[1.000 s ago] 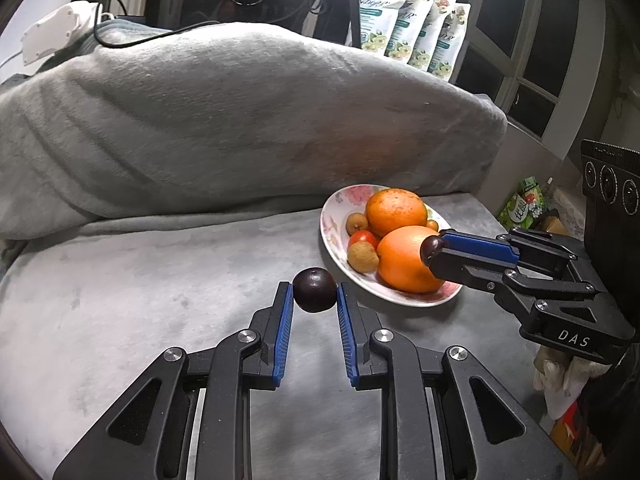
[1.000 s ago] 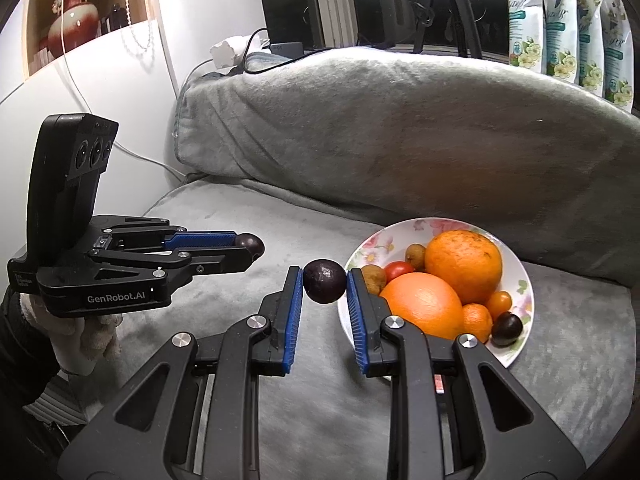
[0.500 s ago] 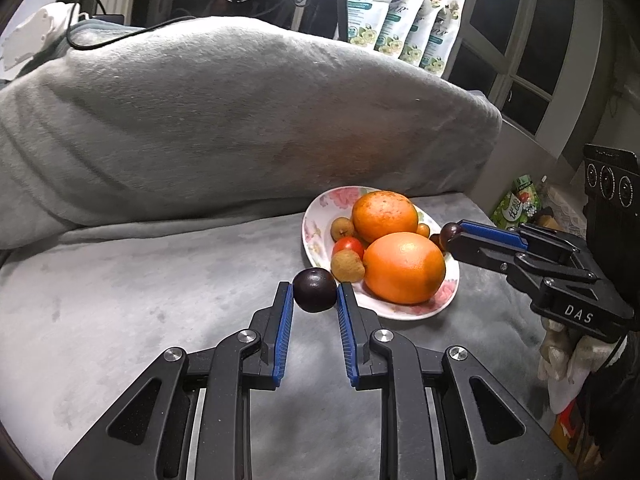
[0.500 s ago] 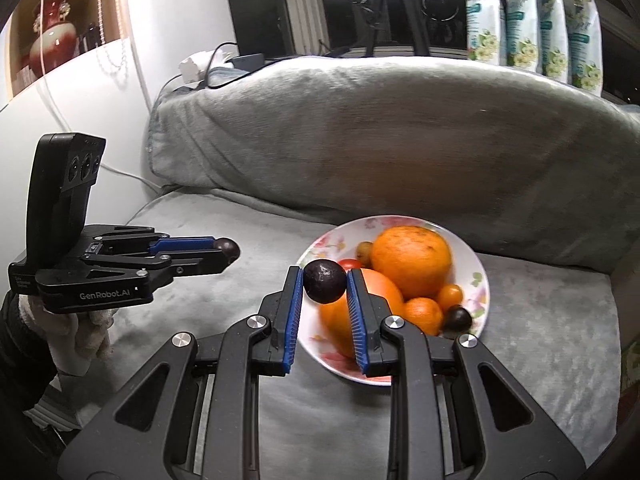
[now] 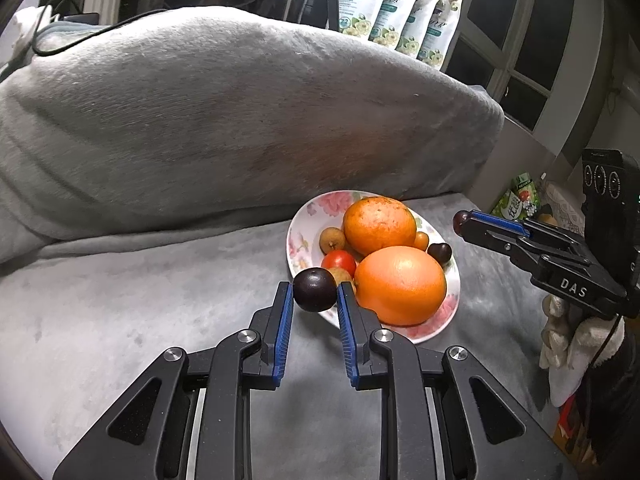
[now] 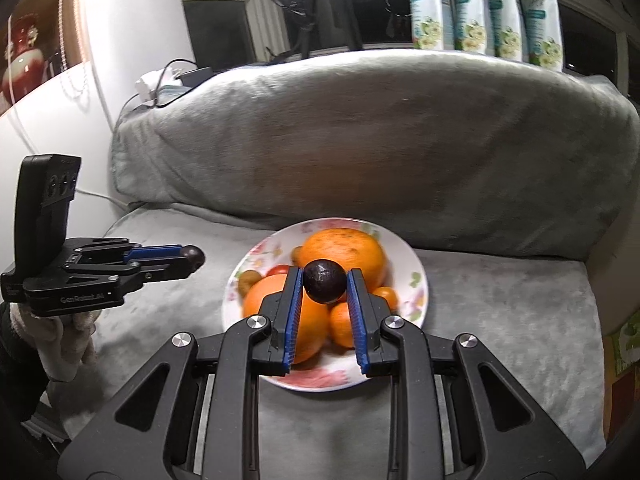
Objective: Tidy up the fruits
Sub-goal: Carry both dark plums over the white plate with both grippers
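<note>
Both grippers have drifted toward the floral plate (image 5: 298, 236) since a second ago: in the right wrist view the plate, formerly off to the right of the jaws, now sits straight behind them, and in the left wrist view it has slid from right of centre to just past the fingertips.

At lower centre of its own view, the left gripper (image 5: 315, 294) is clenched on a dark purple plum (image 5: 315, 289), pinched at the tips of its blue pads just at the plate's near-left rim. Likewise the right gripper (image 6: 324, 286) clamps a second dark plum (image 6: 324, 281) at centre frame, above the fruit piled on the plate.

On the plate lie two large oranges (image 5: 400, 284), a red tomato (image 5: 339, 262), two small tan fruits, possibly longans (image 5: 332, 239), a small orange kumquat-like fruit (image 5: 421, 240) and another dark plum (image 5: 440, 252) at the far right rim. The right wrist picture is somewhat blurred, so the smaller fruits are harder to tell there.

A grey blanket (image 5: 120, 300) covers the seat and the bolster (image 5: 220, 120) behind. Floral pouches (image 6: 480, 8) stand along the window sill at upper right. A gloved hand (image 6: 60, 340) grips the left tool at lower left.
</note>
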Demonstrator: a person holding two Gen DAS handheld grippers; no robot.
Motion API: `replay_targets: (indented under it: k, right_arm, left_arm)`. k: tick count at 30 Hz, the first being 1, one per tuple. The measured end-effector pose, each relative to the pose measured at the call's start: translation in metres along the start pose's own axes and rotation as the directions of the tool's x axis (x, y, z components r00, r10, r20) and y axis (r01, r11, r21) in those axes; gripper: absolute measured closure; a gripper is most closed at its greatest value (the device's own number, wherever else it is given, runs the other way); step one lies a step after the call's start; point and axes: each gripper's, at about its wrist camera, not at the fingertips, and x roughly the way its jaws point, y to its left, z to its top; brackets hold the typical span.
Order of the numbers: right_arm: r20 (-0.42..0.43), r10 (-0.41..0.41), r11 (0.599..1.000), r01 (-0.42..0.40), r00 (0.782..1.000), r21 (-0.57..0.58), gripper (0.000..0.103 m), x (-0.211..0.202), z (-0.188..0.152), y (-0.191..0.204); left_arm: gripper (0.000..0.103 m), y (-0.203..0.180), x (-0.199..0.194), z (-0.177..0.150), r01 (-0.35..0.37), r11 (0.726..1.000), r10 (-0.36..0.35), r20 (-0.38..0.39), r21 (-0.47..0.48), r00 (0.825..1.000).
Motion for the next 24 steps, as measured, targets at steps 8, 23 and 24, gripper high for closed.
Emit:
replay_targets:
  k: [8, 23, 24]
  right_arm:
    - [-0.011, -0.03, 0.999, 0.03, 0.999, 0.039, 0.079, 0.014, 0.002, -0.025]
    - [-0.042, -0.027, 0.998, 0.029, 0.999, 0.05, 0.079, 0.037, 0.005, -0.041]
    - [-0.043, -0.027, 0.998, 0.029, 0.999, 0.052, 0.079, 0.037, 0.005, -0.042]
  left_arm:
    - [0.082, -0.004, 0.01, 0.006, 0.003, 1.0, -0.003, -0.011, 0.012, 1.0]
    - [0.082, -0.012, 0.032, 0.02, 0.001, 0.999, 0.0, -0.031, 0.034, 1.0]
    - [0.082, -0.013, 0.033, 0.02, 0.001, 0.999, 0.0, -0.031, 0.035, 1.0]
